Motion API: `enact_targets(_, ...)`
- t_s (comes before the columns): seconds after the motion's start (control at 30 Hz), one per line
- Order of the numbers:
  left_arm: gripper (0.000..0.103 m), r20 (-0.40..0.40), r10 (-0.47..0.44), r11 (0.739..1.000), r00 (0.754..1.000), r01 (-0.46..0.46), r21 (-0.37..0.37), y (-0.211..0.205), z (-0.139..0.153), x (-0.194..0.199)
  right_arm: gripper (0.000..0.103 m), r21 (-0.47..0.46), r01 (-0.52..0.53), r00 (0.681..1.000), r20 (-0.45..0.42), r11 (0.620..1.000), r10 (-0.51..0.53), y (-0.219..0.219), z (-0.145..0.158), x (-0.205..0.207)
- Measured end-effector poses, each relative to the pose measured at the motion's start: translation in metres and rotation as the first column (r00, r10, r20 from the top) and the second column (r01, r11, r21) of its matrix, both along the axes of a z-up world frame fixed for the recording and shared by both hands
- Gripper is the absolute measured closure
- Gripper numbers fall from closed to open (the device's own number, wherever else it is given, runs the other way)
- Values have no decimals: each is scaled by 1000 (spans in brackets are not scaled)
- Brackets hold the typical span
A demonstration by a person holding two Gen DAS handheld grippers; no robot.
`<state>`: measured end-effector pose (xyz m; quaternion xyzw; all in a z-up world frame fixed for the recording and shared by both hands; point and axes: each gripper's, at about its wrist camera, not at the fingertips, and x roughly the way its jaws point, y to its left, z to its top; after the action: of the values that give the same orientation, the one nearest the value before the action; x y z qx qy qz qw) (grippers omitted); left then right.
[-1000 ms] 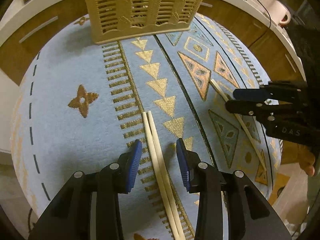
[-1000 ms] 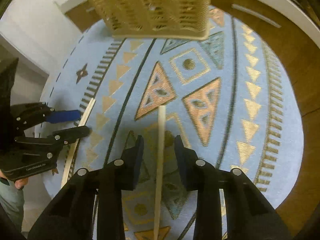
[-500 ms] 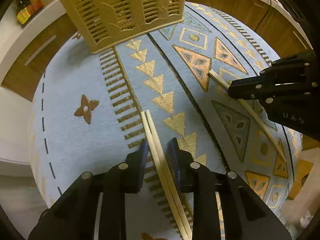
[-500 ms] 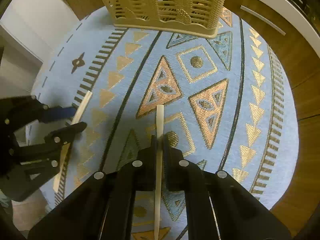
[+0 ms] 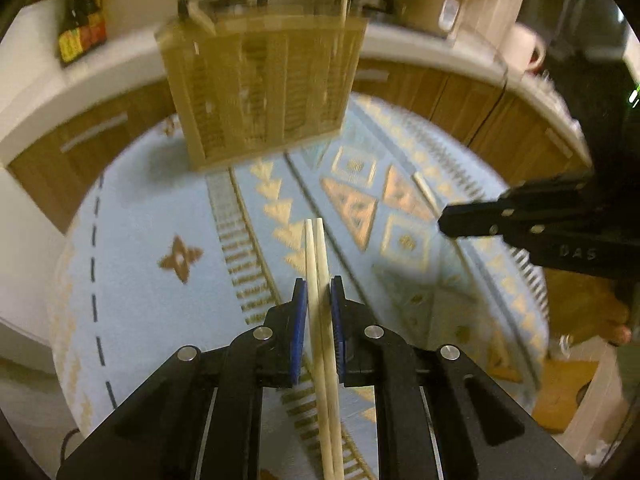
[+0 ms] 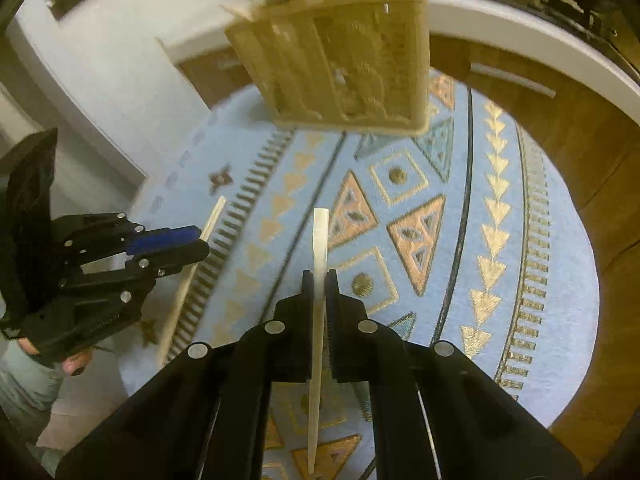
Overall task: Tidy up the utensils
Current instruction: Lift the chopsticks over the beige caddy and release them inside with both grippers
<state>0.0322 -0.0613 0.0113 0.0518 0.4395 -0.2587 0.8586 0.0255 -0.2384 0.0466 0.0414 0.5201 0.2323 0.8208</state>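
My left gripper point(image 5: 319, 285) is shut on a pair of pale wooden chopsticks point(image 5: 318, 248) and holds them lifted above the blue patterned tablecloth point(image 5: 140, 240). My right gripper point(image 6: 319, 280) is shut on a single pale chopstick point(image 6: 320, 236), also lifted. A tan slotted utensil basket point(image 5: 264, 84) stands at the far side of the table, with a stick upright in it; it also shows in the right wrist view point(image 6: 340, 52). The right gripper shows in the left wrist view point(image 5: 480, 220), and the left gripper in the right wrist view point(image 6: 176, 244).
The round table's edge point(image 6: 580, 320) curves at the right. A white counter point(image 5: 440, 48) with wooden cabinets runs behind the basket. Bottles point(image 5: 80, 32), a pot point(image 5: 432, 4) and a white mug point(image 5: 524, 48) stand on it.
Both grippers closed on their chopsticks and lifted them off the cloth. Both views now tilt up, showing the basket's full height and the counter behind.
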Motion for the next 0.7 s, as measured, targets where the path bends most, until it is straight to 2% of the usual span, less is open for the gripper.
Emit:
enact_targets(0.13,93,96,16,992,995,-4,-128,16,27,-15,99,97,-6,996,93,995,-3,-4,20,-13)
enact_targets(0.2,94,145,21,986,989,3,-164,20,40,-16,99,133,-12,991,130,991,-5,-7,31,-12)
enact_targets(0.27,95,198,37,984,979,-1,-178,21,55,-17,99,183,-21,985,171,983,-11,-10,53,-9)
enact_targets(0.4,95,289,61,974,955,6,-225,22,91,-15,99,206,-34,967,255,978,-20,-10,88,-4)
enact_targets(0.53,97,360,88,966,929,9,-257,22,122,-7,99,223,-32,935,350,974,-50,-6,123,10)
enact_targets(0.57,101,377,92,965,922,11,-262,22,129,-4,99,227,-26,928,368,974,-61,-6,129,12)
enact_targets(0.7,101,440,124,952,889,18,-306,23,160,11,99,253,8,894,431,967,-121,-8,154,32)
